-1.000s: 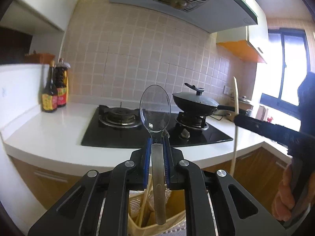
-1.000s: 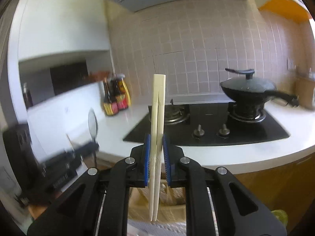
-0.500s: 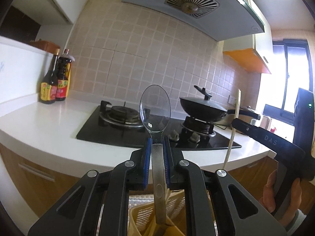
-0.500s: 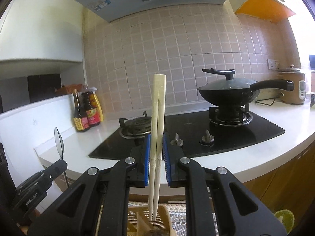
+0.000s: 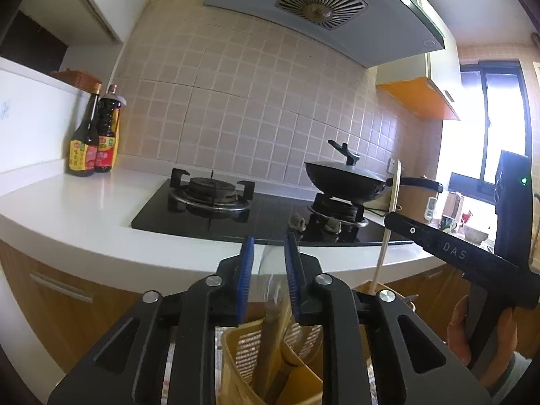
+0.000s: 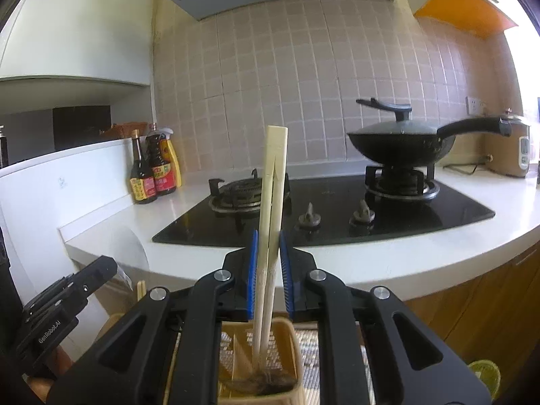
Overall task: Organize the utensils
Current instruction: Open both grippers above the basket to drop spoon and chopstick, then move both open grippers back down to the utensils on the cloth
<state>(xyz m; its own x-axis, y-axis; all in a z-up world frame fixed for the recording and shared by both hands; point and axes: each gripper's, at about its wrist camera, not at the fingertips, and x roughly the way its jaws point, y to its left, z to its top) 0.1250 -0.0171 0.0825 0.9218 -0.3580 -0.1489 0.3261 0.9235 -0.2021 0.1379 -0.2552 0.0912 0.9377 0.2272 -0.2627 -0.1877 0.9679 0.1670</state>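
Observation:
My left gripper is open. The metal spoon is blurred between its pads, dropping handle first into the yellow utensil holder below. My right gripper has its pads slightly apart around a pair of pale wooden chopsticks, whose lower ends stand in the holder. It is not clear whether the pads still touch them. The right gripper with the chopsticks also shows at the right of the left wrist view. The left gripper shows at the lower left of the right wrist view.
A white counter carries a black gas hob, a lidded black wok on its right burner and sauce bottles at the left. Wooden cabinet fronts are under the counter. A range hood hangs above.
My left gripper has opened and the spoon has slipped down into the holder. My right pads have parted a little and the chopsticks have sunk lower into the holder.

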